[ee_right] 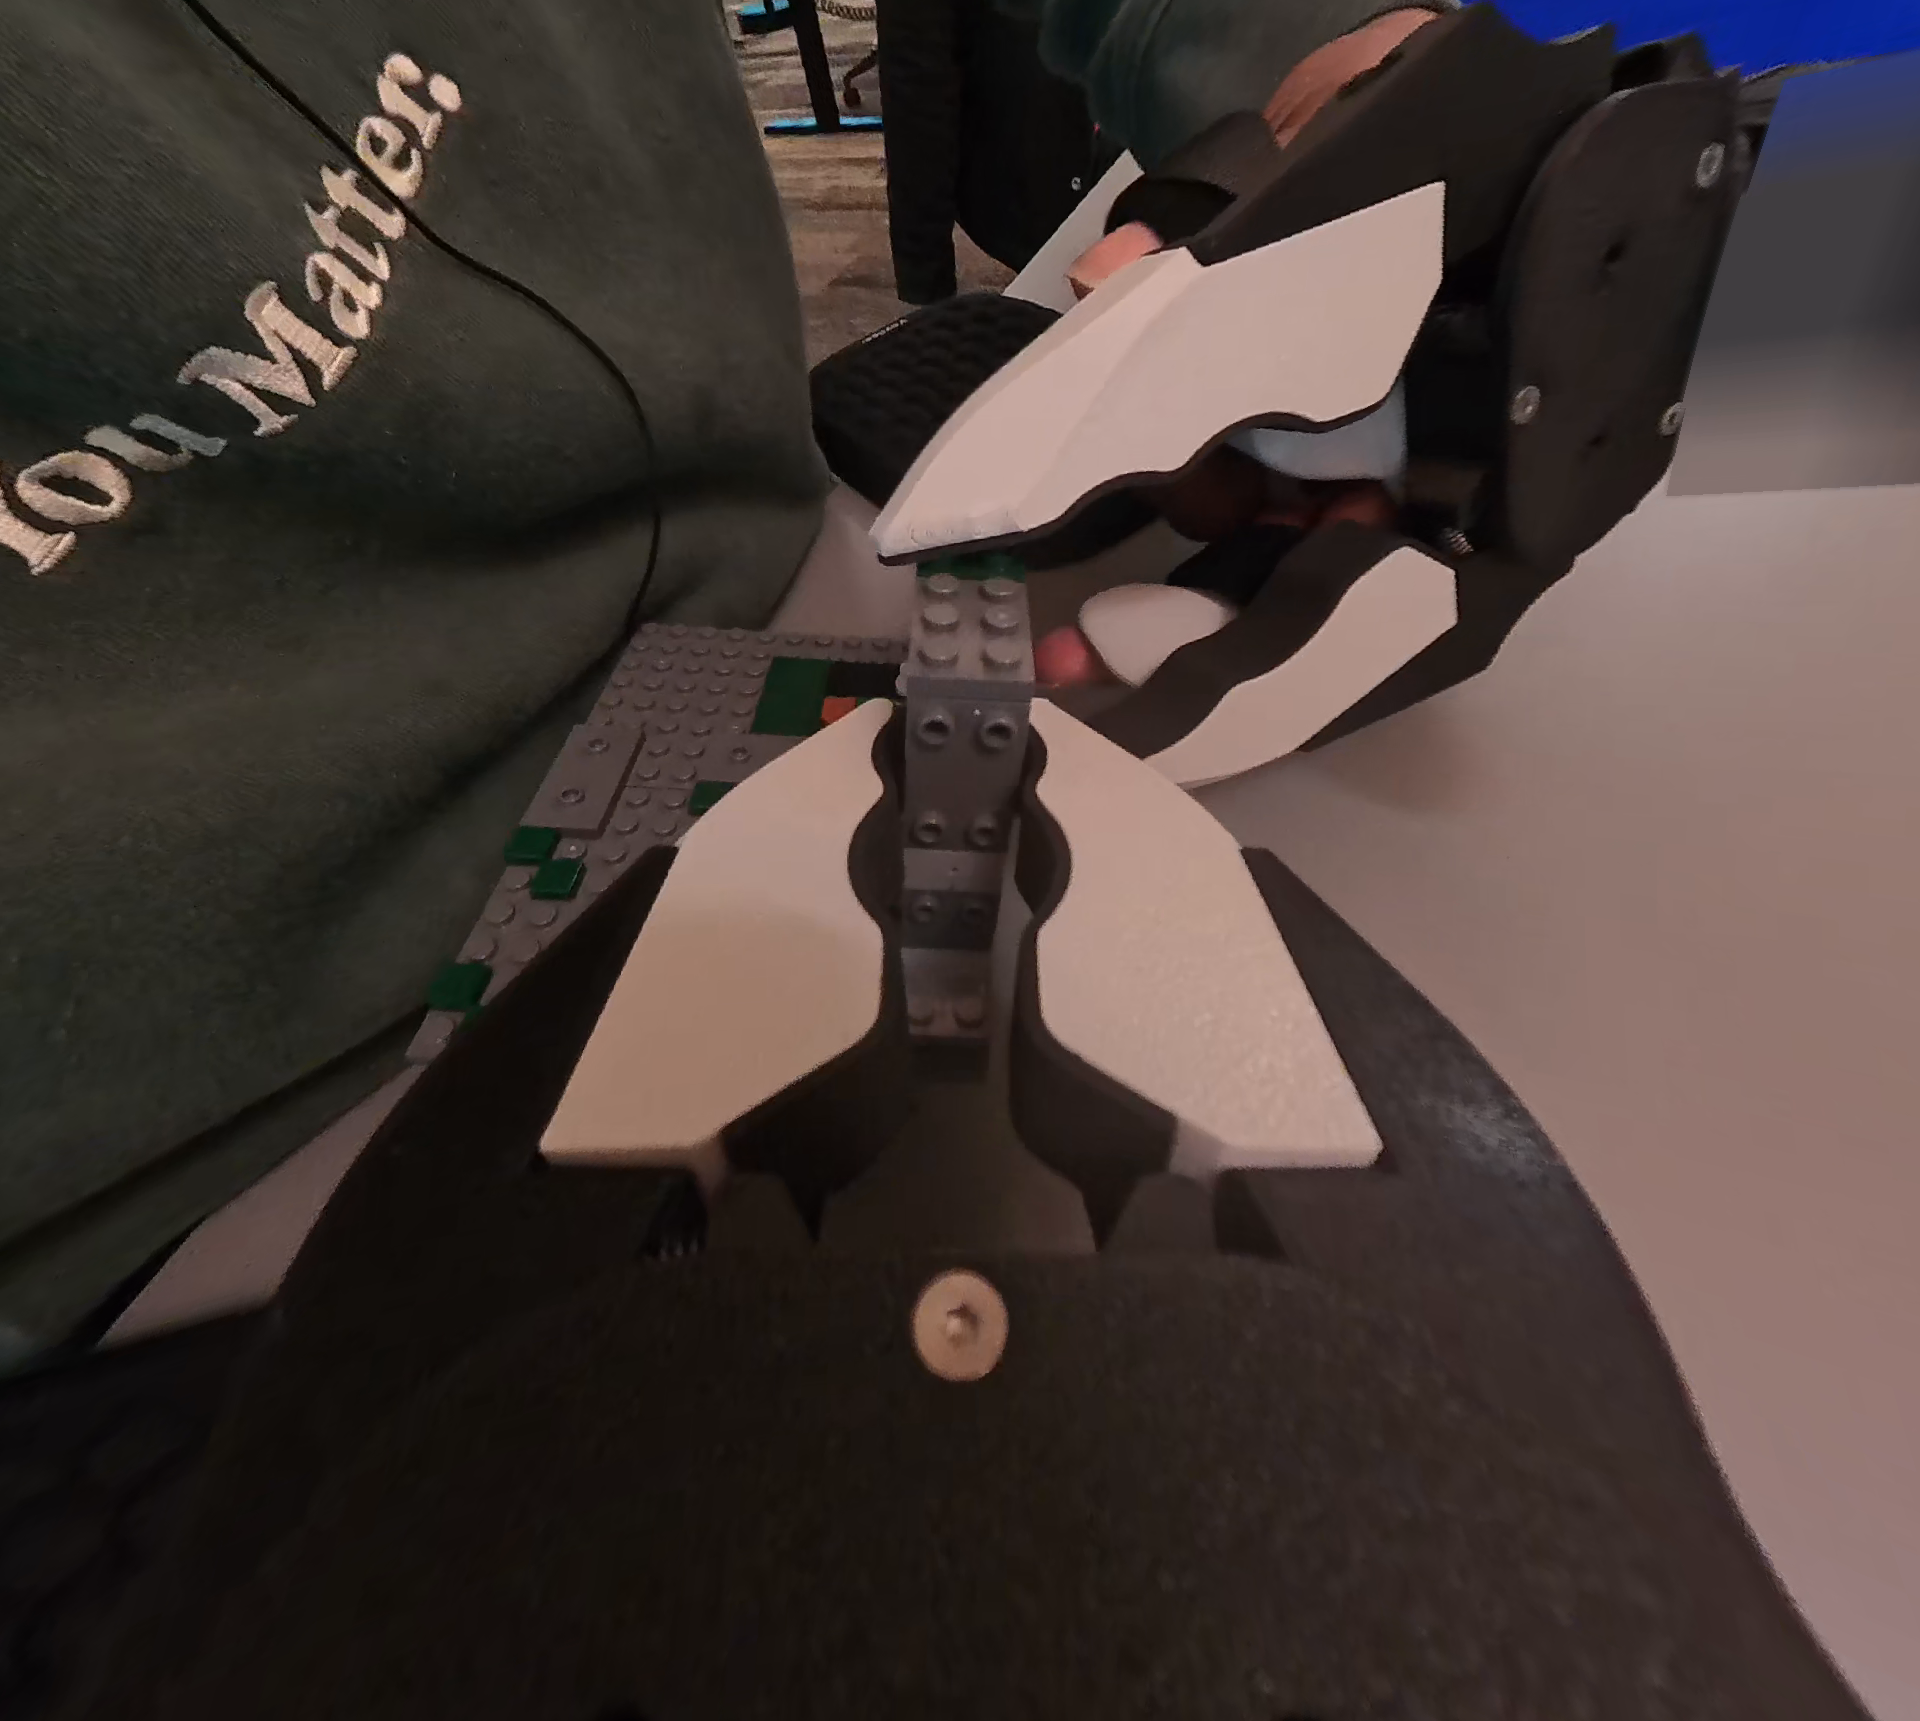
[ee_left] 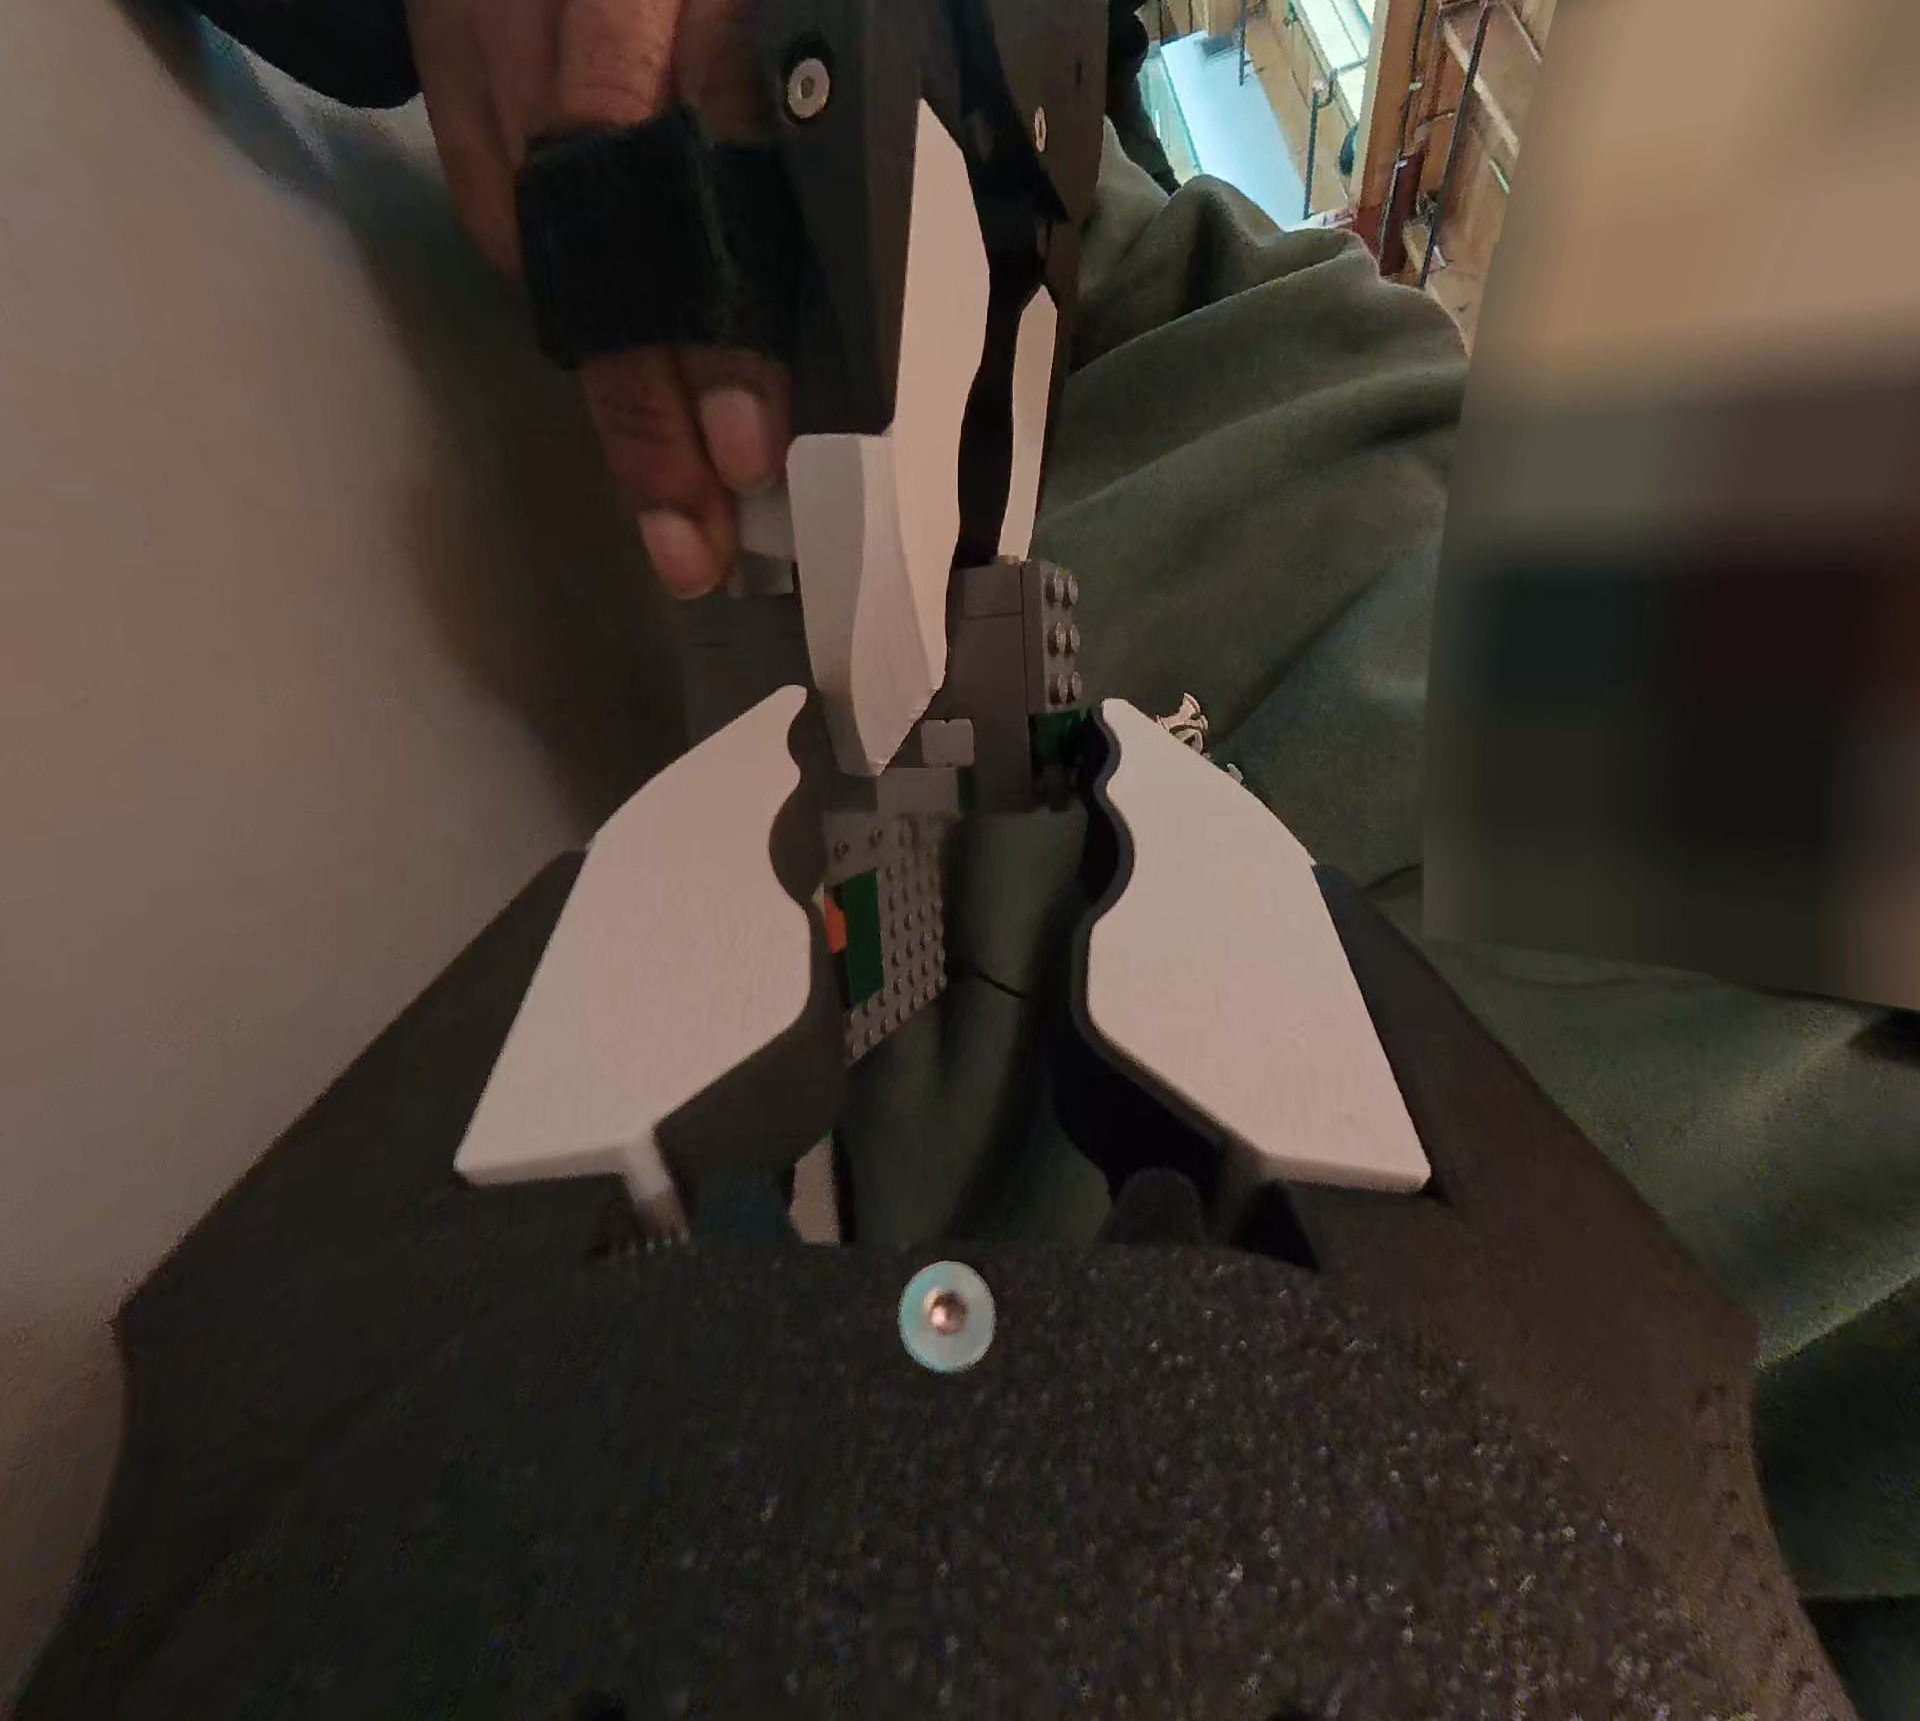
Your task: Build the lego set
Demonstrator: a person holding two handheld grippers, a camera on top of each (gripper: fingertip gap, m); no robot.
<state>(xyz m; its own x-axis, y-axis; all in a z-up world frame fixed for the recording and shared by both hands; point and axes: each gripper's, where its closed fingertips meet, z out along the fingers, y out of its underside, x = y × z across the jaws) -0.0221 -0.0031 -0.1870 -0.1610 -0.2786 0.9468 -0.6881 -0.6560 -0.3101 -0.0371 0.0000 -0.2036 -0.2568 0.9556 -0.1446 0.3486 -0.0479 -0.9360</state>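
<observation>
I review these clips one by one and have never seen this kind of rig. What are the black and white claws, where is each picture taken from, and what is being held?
No robot here: a person holds a hand-operated two-finger gripper in each hand, with a camera on each looking along its fingers.

In the right wrist view, the right gripper is clamped on a grey brick column. The left gripper shows farther off, open, its upper finger just above the column's top. A grey baseplate with green tiles lies on the pale table, against the person's green sweatshirt.

In the left wrist view, the left gripper is open around the build; the right gripper reaches down from above.
</observation>
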